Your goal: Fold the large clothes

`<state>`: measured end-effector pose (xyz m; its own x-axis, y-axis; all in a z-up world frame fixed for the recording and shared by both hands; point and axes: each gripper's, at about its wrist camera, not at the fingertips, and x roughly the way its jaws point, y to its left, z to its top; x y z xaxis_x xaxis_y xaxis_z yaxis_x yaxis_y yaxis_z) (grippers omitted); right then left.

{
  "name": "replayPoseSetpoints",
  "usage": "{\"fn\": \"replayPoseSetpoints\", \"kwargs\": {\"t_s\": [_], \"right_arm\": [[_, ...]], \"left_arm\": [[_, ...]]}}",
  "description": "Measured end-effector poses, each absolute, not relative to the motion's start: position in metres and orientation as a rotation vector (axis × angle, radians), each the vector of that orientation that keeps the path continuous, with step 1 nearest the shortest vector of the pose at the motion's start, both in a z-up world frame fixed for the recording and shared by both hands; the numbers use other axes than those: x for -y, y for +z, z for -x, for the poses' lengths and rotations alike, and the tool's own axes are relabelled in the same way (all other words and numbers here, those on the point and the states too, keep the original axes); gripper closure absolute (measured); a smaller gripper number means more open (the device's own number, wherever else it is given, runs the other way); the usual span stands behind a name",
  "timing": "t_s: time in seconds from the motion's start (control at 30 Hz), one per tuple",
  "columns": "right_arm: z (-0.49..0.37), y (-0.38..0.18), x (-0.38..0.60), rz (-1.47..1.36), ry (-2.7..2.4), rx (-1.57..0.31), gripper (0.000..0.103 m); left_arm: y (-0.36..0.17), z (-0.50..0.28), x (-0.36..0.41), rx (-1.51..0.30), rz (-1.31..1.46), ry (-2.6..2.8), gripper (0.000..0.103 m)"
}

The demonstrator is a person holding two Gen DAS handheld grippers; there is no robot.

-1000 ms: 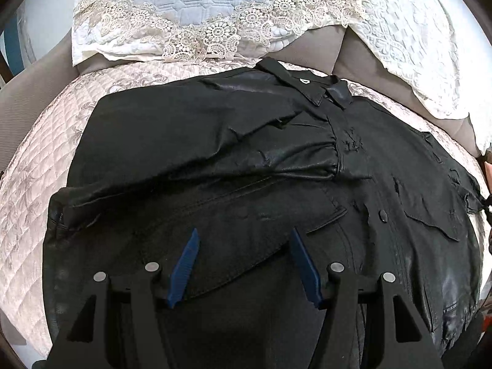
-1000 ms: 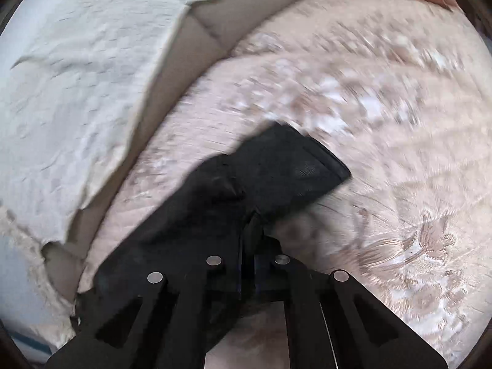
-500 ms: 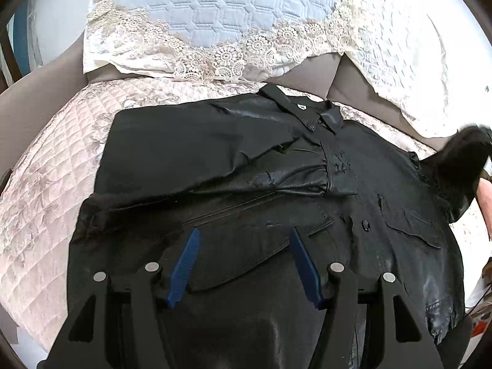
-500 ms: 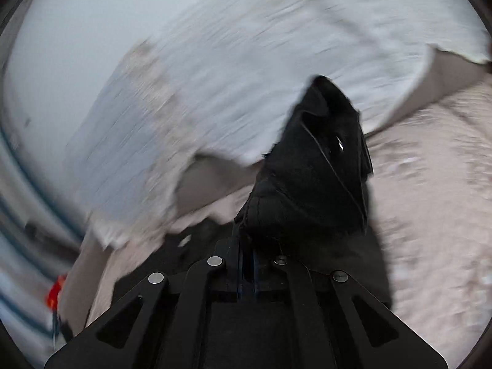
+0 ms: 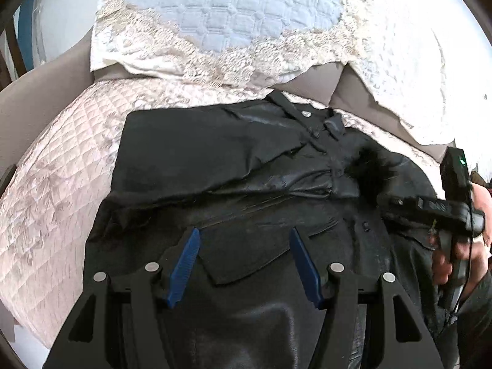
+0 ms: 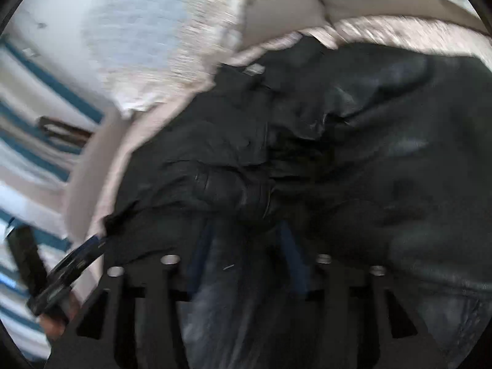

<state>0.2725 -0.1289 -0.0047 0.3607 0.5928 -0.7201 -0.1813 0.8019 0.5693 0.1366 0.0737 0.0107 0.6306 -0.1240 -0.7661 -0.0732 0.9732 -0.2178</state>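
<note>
A black leather jacket (image 5: 215, 160) lies flat on the quilted bed, collar (image 5: 307, 117) toward the pillows, its left sleeve folded across the chest. My left gripper (image 5: 244, 258) is open and empty, hovering over the jacket's lower front. My right gripper (image 5: 378, 196) reaches in from the right over the chest, where the right sleeve cuff (image 5: 366, 172) lies blurred. In the blurred right wrist view my right gripper (image 6: 247, 246) has its blue pads apart over the bunched sleeve (image 6: 233, 190), with the jacket (image 6: 384, 141) filling the view.
The pink quilted bedspread (image 5: 61, 184) surrounds the jacket. A lace-edged blue pillow (image 5: 233, 18) and a white pillow (image 5: 415, 61) lie at the head of the bed. The other gripper and hand (image 6: 49, 289) show at lower left in the right wrist view.
My right gripper swung the right sleeve from the bedspread up and across onto the jacket's chest and opened. My left gripper drew back slightly and stayed open.
</note>
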Motion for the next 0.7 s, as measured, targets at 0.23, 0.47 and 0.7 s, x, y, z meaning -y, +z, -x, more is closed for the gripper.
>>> {"fn": "replayPoseSetpoints", "kwargs": {"t_s": [0.23, 0.47, 0.7], "right_arm": [[-0.240, 0.036, 0.180, -0.366, 0.409, -0.967, 0.052], [-0.230, 0.027, 0.254, -0.397, 0.169, -0.943, 0.052], [-0.236, -0.013, 0.292, -0.403, 0.034, -1.034, 0.073]], "left_arm": [[0.034, -0.173, -0.030, -0.865, 0.234, -0.185, 0.036], [0.018, -0.250, 0.030, -0.959, 0.256, -0.303, 0.036], [-0.028, -0.297, 0.074, -1.070, 0.148, -0.286, 0.074]]}}
